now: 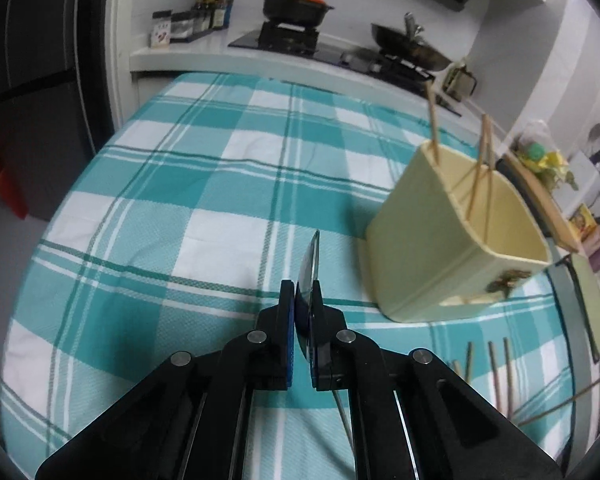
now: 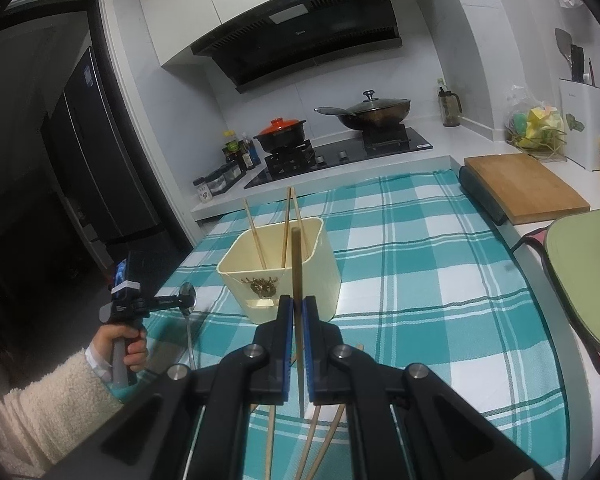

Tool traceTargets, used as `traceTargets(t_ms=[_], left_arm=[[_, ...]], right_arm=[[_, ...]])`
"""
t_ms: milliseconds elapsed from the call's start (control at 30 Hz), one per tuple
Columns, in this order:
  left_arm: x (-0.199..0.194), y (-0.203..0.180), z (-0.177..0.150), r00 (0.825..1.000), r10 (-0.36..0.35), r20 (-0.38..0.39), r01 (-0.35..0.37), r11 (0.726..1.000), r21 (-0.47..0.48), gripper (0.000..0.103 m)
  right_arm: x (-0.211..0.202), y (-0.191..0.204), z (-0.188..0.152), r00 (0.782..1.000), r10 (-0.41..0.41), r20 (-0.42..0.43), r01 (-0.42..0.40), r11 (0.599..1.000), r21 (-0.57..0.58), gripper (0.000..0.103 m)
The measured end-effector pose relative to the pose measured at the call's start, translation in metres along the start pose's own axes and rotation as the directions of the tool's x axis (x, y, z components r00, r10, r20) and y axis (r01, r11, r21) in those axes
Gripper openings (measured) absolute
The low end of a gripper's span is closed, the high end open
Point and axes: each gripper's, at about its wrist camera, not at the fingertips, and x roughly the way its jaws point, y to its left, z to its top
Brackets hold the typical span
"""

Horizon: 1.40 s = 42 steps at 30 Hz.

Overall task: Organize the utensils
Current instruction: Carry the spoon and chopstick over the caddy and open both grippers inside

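While spoon [image 1: 311, 276] handle hides, chopstick [image 2: 298, 280] blurred

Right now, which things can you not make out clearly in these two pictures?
- Spoon handle, left wrist view: hidden below the jaws.
- Chopstick lower end, right wrist view: runs behind the gripper body.
- Holder bottom: hidden by its walls in both views.
- Loose chopsticks: partly covered, count unclear.
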Motion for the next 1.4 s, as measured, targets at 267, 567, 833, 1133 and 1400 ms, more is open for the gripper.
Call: traceTargets(t_ms=[267, 567, 833, 1133, 1400], left_arm=[[-0.101, -0.043, 0.007, 0.974, -0.111, 0.196, 0.092, 0.990, 0.104, 0.004], [-0.153, -0.073, 0.072, 0.918, -0.141, 0.370, 0.103, 0.987, 0.120, 0.004], [-0.123, -0.118, 0.137, 0.865, -0.084, 0.495, 0.010, 0.989, 0.150, 0.004], [-0.012, -0.139, 0.139, 0.932, -0.036, 0.361, -0.033, 0.982, 0.184, 0.004], [0.048, -0.127, 0.117, 0.990, -0.033, 0.140, 0.010, 0.986, 0.165, 0.040]], right_arm=[[0.002, 0.007, 0.012, 1.000, -0.005, 0.013, 0.005, 1.000, -0.019, 0.005], [0.016, 0.028, 0.057, 0.999, 0.011, 0.044, -0.009, 0.998, -0.064, 0.005], [0.041, 0.060, 0.144, 0.990, 0.022, 0.136, 0.001, 0.986, -0.169, 0.005], [0.140, 0.064, 0.165, 1.000, 0.020, 0.018, -0.015, 0.975, -0.223, 0.005], [0.232, 0.042, 0.133, 0.982, -0.004, -0.189, -0.030, 0.984, -0.176, 0.008]])
